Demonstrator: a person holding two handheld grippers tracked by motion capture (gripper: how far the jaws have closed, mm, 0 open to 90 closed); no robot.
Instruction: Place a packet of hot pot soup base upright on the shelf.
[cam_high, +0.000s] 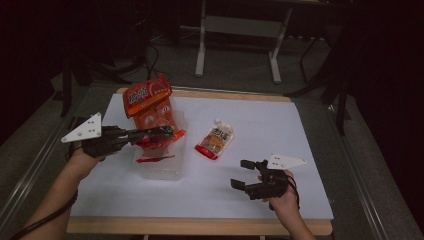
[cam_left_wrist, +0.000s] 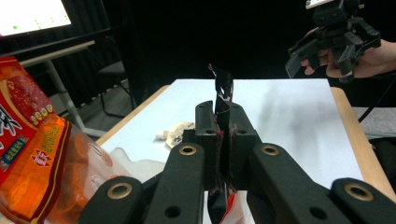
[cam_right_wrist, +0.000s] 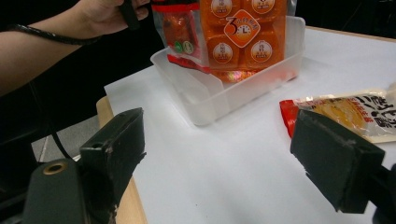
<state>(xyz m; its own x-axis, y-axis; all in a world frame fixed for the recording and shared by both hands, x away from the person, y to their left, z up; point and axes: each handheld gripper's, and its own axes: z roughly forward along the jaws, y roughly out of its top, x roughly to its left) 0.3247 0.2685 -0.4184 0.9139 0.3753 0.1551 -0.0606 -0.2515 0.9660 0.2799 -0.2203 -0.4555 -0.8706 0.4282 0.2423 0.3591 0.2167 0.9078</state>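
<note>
The left gripper (cam_high: 162, 132) was clamped on a small red packet (cam_high: 159, 141) above the clear tub (cam_high: 165, 172). The right gripper (cam_high: 245, 174), jaws wide apart and empty, sat nearer the yellow pouch (cam_high: 216, 139), which lay ahead with its long axis running away. An orange pack (cam_right_wrist: 243, 32) read "3"; other print was illegible.

A large "3" — inside a diamond badge — reads on the orange snack pack (cam_right_wrist: 243, 32).

Black left gripper (cam_high: 162, 132) with brass-coloured screws, black right gripper (cam_high: 243, 173), grey triangular plates, possibly dotted, black cables, bare forearms
</note>
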